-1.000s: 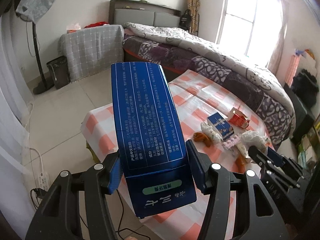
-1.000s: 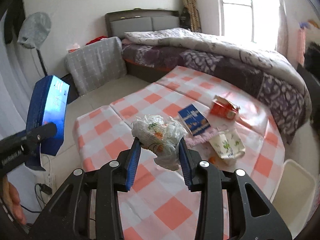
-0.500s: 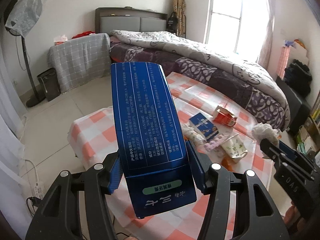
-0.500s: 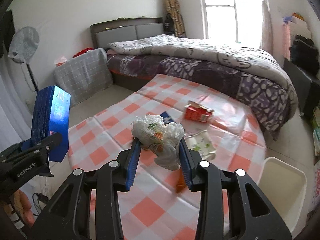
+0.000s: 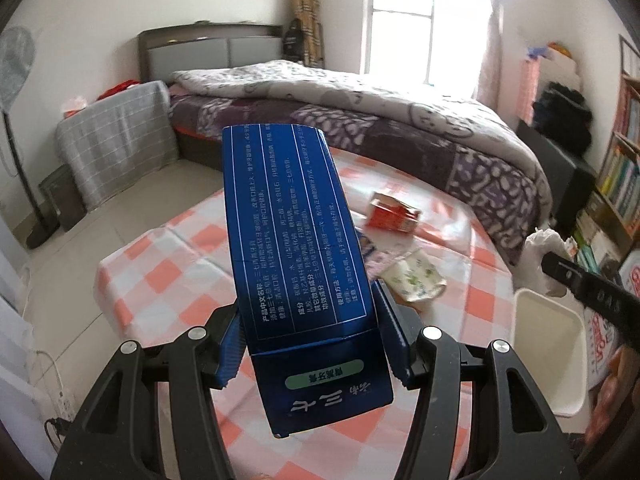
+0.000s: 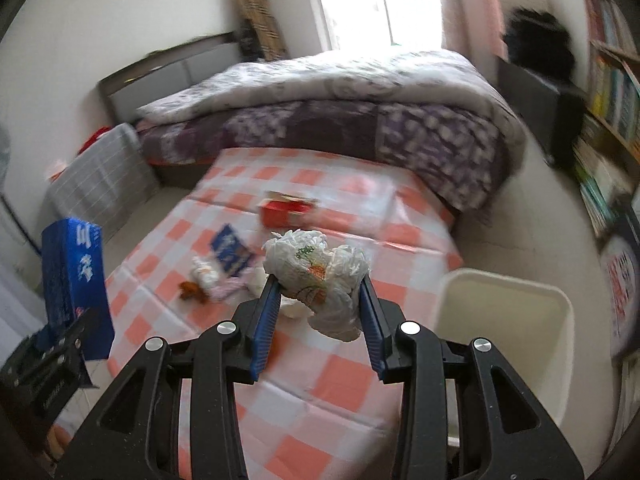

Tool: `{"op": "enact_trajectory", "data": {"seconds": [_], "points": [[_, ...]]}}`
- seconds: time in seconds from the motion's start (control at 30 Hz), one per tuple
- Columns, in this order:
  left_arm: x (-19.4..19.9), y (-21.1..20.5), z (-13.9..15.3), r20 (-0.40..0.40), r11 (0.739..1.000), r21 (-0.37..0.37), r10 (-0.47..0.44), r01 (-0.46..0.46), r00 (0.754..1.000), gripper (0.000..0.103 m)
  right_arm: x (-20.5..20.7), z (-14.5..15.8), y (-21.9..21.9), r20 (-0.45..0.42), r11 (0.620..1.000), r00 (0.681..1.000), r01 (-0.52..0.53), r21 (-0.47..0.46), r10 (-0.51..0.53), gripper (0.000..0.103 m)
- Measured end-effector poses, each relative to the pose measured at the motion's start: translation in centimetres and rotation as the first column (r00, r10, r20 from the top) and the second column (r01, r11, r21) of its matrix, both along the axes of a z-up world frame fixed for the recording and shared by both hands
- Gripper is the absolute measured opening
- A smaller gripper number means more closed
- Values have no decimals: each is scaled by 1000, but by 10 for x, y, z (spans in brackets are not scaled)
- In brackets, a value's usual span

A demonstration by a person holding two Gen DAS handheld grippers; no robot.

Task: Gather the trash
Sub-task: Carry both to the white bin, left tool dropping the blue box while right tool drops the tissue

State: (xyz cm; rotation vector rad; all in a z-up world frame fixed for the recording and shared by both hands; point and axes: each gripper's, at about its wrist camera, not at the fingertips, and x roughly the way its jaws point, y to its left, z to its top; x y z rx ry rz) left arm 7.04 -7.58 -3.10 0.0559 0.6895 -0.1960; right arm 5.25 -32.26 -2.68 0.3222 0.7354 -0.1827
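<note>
Left wrist view: left gripper (image 5: 310, 334) clamped on a long blue carton (image 5: 294, 236), blue pads pressing both side walls near its lower end. Carton juts up and forward between the fingers, printed face to camera, lower flap hanging out below the pads.

Right wrist view: right gripper (image 6: 318, 300) clamped on a crumpled white plastic bag (image 6: 320, 276), wad bulging above the pads and a tail hanging below them. Both held items ride above the checkered tablecloth (image 6: 304, 400), not touching it.

On the cloth, past the fingertips: a red box (image 6: 286, 208) farthest, a small blue packet (image 6: 230, 248) nearer, an orange scrap (image 6: 190, 290) beside a white wrapper (image 6: 206, 274). A crumpled floral paper cup (image 5: 414, 278) shows in the left view only.

White bin (image 6: 504, 324) stands off the table's right edge, mouth open upward, just beside the right gripper. Bed (image 6: 360, 120) borders the table's far edge. Bare floor lies to the left of the table.
</note>
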Motion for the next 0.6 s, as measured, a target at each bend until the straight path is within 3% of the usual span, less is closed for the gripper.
{"op": "enact_trajectory", "data": {"seconds": [0.23, 0.3, 0.4, 0.6], "points": [[-8, -54, -12, -14, 992, 27, -121, 121, 993, 57, -17, -10, -61, -60, 984, 985, 166, 64, -162, 41], [-11, -70, -15, -22, 986, 30, -161, 162, 987, 57, -25, -12, -81, -72, 968, 971, 233, 89, -227, 56], [-17, -97, -21, -35, 974, 34, -224, 225, 974, 57, -37, -12, -105, -71, 943, 949, 312, 116, -306, 68], [-34, -150, -35, -57, 937, 49, -343, 346, 937, 57, -57, -11, -141, -51, 902, 911, 413, 128, -409, 77]]}}
